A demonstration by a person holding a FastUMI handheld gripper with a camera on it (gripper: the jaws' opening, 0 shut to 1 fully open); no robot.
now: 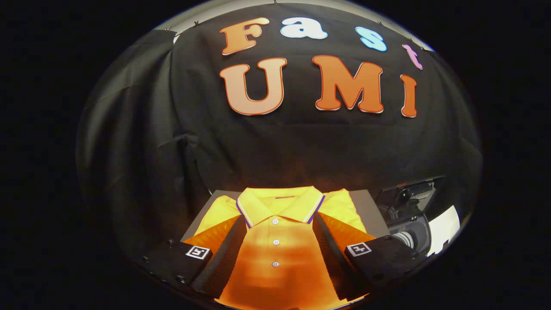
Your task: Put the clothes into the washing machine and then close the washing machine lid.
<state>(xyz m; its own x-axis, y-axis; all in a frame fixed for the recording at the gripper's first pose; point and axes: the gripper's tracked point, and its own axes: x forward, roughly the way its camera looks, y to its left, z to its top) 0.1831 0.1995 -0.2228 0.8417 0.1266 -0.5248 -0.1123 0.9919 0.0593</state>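
A folded yellow-orange polo shirt point(275, 241) with a striped collar and white buttons lies flat on a grey tabletop point(368, 211). My gripper point(280, 219) hovers just above it, open, with the button placket showing between the two fingers point(228, 247) and the collar just ahead of the fingertips. Neither finger presses on the cloth. To the right of the table stands the washing machine point(413, 219), dark with its lid point(413, 191) raised and the drum opening visible below it.
Black cloth forms the booth wall behind and to the left of the table. A white surface point(445, 228) shows beside the washing machine on its right.
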